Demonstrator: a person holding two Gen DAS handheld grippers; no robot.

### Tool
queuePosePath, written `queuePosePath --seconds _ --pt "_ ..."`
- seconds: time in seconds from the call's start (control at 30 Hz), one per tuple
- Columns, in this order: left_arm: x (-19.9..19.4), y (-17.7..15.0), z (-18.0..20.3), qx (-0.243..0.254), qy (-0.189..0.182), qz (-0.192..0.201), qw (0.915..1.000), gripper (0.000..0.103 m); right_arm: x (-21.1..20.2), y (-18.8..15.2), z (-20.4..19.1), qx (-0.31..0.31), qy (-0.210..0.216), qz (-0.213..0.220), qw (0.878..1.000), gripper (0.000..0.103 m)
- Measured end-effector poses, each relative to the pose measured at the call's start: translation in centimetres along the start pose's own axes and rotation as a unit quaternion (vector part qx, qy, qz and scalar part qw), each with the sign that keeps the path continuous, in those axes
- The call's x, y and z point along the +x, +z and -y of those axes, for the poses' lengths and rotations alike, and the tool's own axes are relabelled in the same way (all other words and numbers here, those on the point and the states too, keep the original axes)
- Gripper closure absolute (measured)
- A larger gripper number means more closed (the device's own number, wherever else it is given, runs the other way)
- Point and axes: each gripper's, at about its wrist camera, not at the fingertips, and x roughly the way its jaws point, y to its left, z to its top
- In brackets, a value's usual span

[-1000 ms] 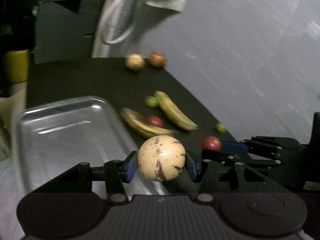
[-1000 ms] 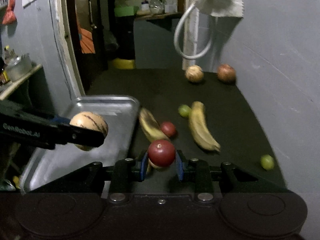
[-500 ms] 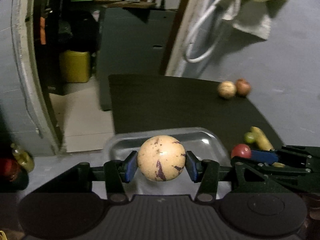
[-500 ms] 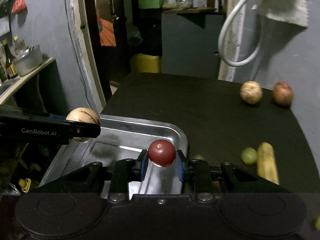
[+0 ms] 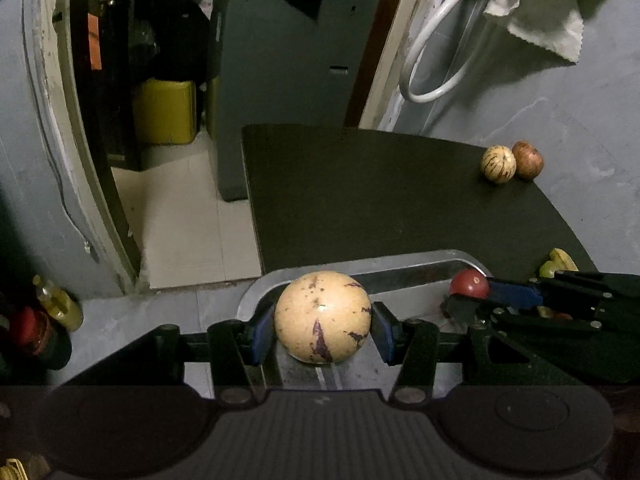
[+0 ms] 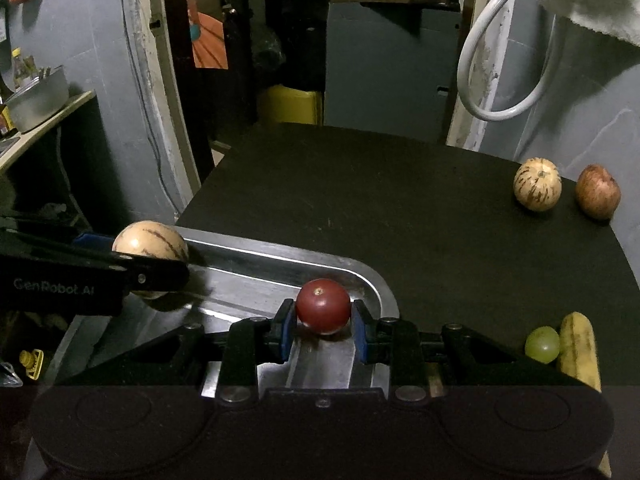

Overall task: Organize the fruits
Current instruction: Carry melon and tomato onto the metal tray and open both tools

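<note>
Jaws of left gripper [image 5: 323, 318] pressed onto a round cream fruit with purple streaks [image 5: 323, 316], blue pads bearing on opposite sides at its widest girth; grip judged central, so little risk of rolling out. Jaws of right gripper [image 6: 323, 314] pinching a small round red fruit [image 6: 322, 306] the same way, across its middle.

Both fruits carried clear of any surface, poised above the far end of the shallow rectangular steel tray [image 6: 376, 282]; judged held there for release into it, side by side. Tray bare beneath each load.

Further out, on the black tabletop [image 6: 400, 208]: a second cream streaked round fruit [image 6: 537, 185] just beside a reddish-brown round fruit [image 6: 597, 191] near the grey wall, well apart from the tray. A small green round fruit [image 6: 542, 344] touching a yellow banana [image 6: 577, 346] at right edge. All four judged awaiting collection.

Next move judged a short lowering before opening, to limit rolling on bare metal.
</note>
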Motion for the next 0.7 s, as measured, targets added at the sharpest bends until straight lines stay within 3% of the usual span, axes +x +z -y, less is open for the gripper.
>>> queuePosePath --seconds 0.5,0.7 --pt "0.0 0.1 0.2 0.007 0.0 0.0 1.0 0.048 0.0 0.0 0.1 0.0 0.003 0.002 1.0 0.069" --pt "-0.1 0.2 0.2 0.0 -0.005 0.001 1.0 0.048 -1.1 -0.3 0.4 -0.002 0.002 0.01 1.0 0.059"
